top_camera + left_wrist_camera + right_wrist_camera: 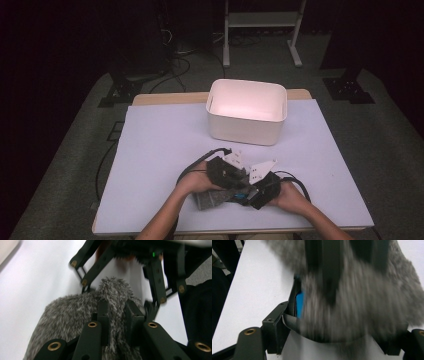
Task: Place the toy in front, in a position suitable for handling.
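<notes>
While both hands meet near the front edge of the pale table [165, 150], a grey furry item [212, 199] lies between them. Its pile is shaggy, flecked dark and light, over a thin grey sheet-like layer with a bright blue patch [299, 303]. The left gripper [117, 312] has its black jaws pinched nearly together on a tuft of the fur. The right gripper [342, 330] stands wide, its jaws straddling the furry bulk. Behind sits a smooth white rounded-corner bin [246, 127].
</notes>
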`<move>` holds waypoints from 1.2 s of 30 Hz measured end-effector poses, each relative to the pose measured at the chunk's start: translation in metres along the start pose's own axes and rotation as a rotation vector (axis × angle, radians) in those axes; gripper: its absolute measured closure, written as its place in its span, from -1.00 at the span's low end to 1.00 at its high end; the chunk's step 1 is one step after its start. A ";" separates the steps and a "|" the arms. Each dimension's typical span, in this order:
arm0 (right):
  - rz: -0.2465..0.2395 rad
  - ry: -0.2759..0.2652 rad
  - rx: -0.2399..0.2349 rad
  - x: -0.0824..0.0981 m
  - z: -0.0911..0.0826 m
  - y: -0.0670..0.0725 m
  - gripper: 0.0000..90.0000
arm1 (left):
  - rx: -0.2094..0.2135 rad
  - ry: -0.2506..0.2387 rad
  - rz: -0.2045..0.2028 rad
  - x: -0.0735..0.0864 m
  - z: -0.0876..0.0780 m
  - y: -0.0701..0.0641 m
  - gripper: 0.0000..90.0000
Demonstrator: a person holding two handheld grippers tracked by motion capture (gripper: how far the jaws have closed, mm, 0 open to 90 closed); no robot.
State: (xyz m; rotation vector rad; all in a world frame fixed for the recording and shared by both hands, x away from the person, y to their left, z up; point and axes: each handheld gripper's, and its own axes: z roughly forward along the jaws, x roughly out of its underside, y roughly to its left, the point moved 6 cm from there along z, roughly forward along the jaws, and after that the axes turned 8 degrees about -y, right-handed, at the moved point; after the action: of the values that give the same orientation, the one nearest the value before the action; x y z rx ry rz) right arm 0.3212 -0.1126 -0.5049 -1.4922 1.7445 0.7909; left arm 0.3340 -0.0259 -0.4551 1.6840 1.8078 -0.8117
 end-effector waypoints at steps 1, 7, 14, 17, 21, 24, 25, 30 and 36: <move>0.000 -0.001 0.000 0.000 0.000 0.000 -0.49 | 0.000 0.006 0.002 -0.001 0.002 0.000 0.71; -0.005 0.002 -0.002 0.000 0.000 0.000 -0.49 | -0.023 0.029 0.002 0.007 -0.010 0.002 0.71; -0.011 0.021 0.006 -0.001 -0.001 0.000 -0.49 | -0.069 0.037 -0.050 0.032 -0.046 0.006 0.69; -0.012 0.044 0.009 0.000 -0.004 -0.002 -0.49 | -0.095 0.045 -0.068 0.042 -0.059 0.008 0.69; -0.005 0.051 0.012 0.002 -0.008 -0.004 -0.49 | -0.100 0.010 -0.103 0.047 -0.066 0.012 0.69; -0.004 0.053 0.014 0.002 -0.008 -0.004 -0.49 | -0.071 -0.009 -0.107 0.045 -0.060 0.011 0.69; -0.005 0.053 0.013 0.002 -0.008 -0.004 -0.49 | -0.065 0.009 -0.097 0.046 -0.055 0.009 0.69; 0.010 0.034 0.019 0.004 -0.008 -0.004 -0.51 | -0.056 -0.003 -0.111 0.049 -0.049 0.007 0.70; 0.077 0.072 0.029 0.003 -0.014 -0.004 -0.62 | -0.058 -0.013 -0.113 0.050 -0.049 0.007 0.70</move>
State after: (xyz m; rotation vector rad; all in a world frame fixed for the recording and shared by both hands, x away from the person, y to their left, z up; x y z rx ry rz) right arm 0.3233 -0.1264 -0.4997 -1.4579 1.8689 0.7553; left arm 0.3379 0.0443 -0.4592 1.5491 1.9133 -0.8074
